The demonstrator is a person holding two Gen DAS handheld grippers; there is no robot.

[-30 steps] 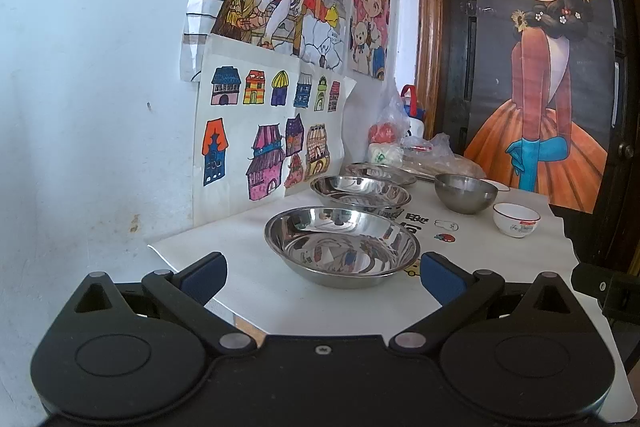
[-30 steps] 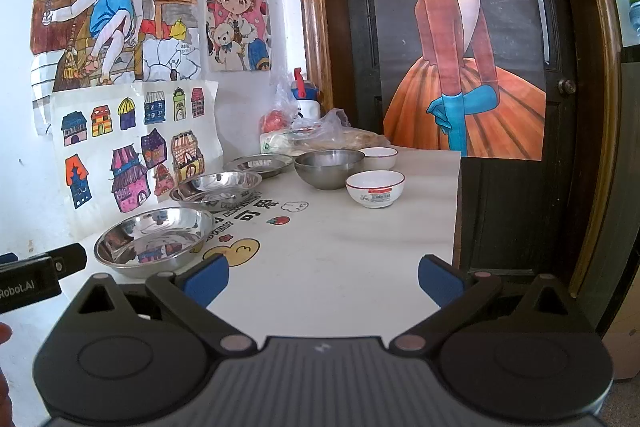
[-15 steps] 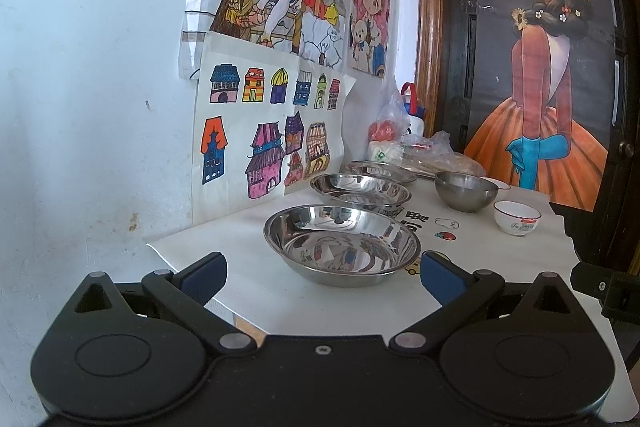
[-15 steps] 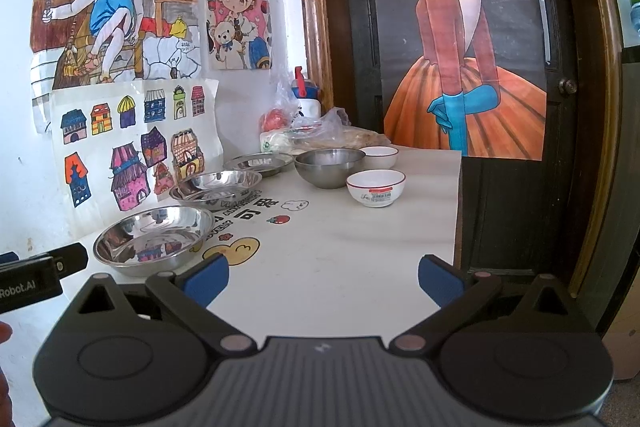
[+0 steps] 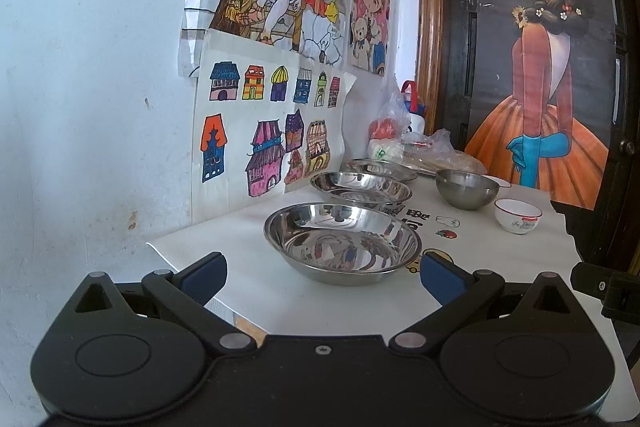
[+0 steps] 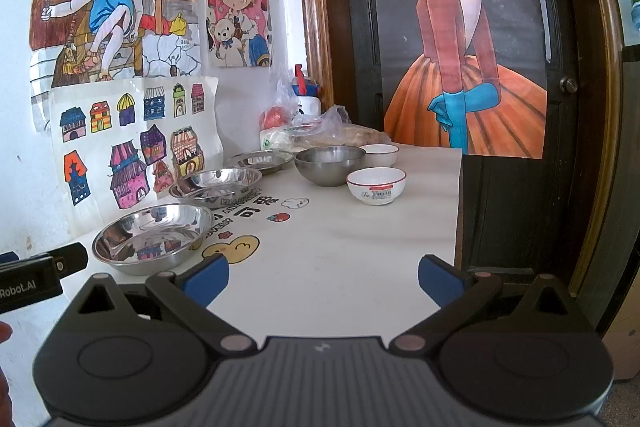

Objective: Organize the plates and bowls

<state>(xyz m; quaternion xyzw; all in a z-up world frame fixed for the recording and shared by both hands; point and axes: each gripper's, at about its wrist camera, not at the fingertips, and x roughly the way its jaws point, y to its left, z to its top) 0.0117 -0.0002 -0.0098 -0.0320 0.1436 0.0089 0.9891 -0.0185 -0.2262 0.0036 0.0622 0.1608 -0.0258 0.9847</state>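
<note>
White table (image 5: 248, 247) holds steel plate (image 5: 342, 243) just ahead of left claw (image 5: 322, 273).

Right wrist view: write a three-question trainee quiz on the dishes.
1. True or false: the right gripper holds a dish.
2. How many white bowls stand on the table?
3. Nearest the left gripper: A steel plate, B steel bowl, C white bowl?

Key: 1 false, its fingers are spread and empty. 2 two. 3 A.
</note>
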